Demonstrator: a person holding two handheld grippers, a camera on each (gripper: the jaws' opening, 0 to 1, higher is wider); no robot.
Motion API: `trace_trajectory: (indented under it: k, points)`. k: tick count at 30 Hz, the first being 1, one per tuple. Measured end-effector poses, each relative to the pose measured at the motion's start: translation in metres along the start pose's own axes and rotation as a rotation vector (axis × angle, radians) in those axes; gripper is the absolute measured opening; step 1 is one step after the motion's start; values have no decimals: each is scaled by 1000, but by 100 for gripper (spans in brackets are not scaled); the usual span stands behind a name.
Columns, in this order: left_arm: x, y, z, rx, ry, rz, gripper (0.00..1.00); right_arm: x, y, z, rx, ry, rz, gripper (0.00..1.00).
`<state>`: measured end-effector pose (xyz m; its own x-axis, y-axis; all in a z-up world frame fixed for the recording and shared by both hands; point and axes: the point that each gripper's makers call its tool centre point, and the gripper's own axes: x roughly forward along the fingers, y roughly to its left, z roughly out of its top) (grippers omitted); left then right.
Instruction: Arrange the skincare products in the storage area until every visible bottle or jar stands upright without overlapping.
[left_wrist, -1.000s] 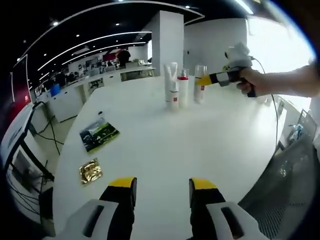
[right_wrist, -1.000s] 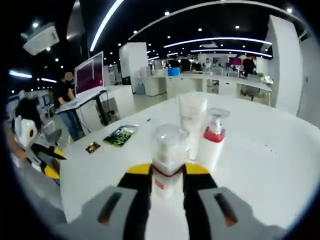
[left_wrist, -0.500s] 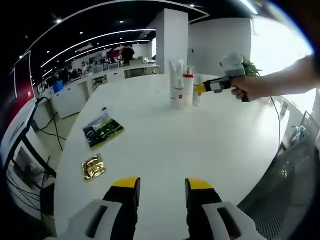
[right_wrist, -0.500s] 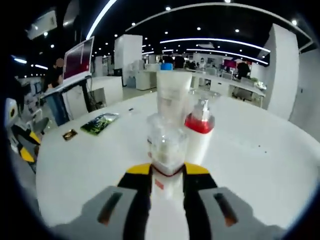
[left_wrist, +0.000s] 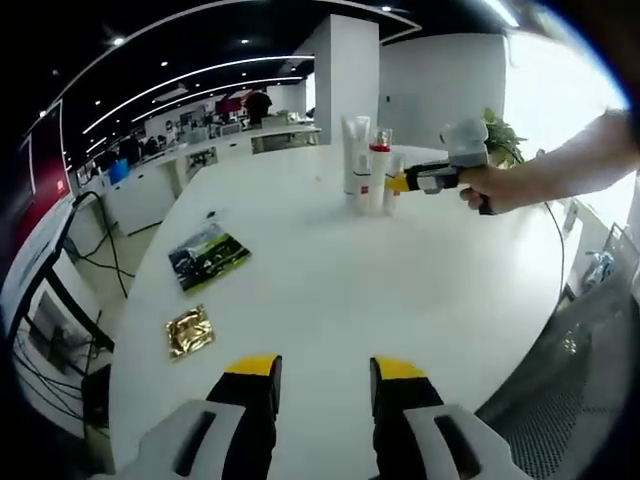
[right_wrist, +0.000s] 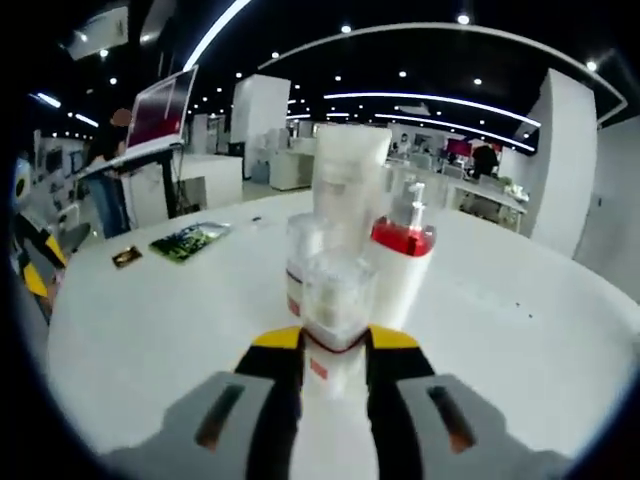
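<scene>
While the white table (left_wrist: 330, 290) spreads across the left gripper view, the left tool (left_wrist: 322, 372) rises from the bottom edge with jaws parted, grasping nothing. At upper centre, skincare products stand clustered upright: a tall white tube (right_wrist: 345, 180), a red-collared pump bottle (right_wrist: 402, 265) and a small bottle (right_wrist: 300, 265). In the right gripper view's lower centre, the right tool (right_wrist: 335, 345) is clenched on a clear-capped bottle (right_wrist: 338, 305), upright just before that cluster. At left lie a green booklet (left_wrist: 208, 257) and a gold packet (left_wrist: 190, 333).
</scene>
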<state>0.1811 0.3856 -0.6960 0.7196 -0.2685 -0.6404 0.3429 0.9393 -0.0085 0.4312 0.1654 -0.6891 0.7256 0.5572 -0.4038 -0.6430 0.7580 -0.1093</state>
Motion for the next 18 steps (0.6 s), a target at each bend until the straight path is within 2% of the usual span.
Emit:
trace_trajectory:
  k: [5,10,12,14,18]
  points:
    - [0,1,0,-6,2,7,37,4,-1,-1,26,-44,8,24]
    - [0,2,1,-9,-1,11,36,5,-2,0,27,-55,3,24]
    - [-1,2,0,-6,2,11,36,4,-4,-1,49,-50,1,24]
    - [-1,2,1,-5,-2,11,36,4,-2,-1,8,-39,7,25]
    - [0,2,0,-4,0,9,36,4,0,-6,5,-11,12,25]
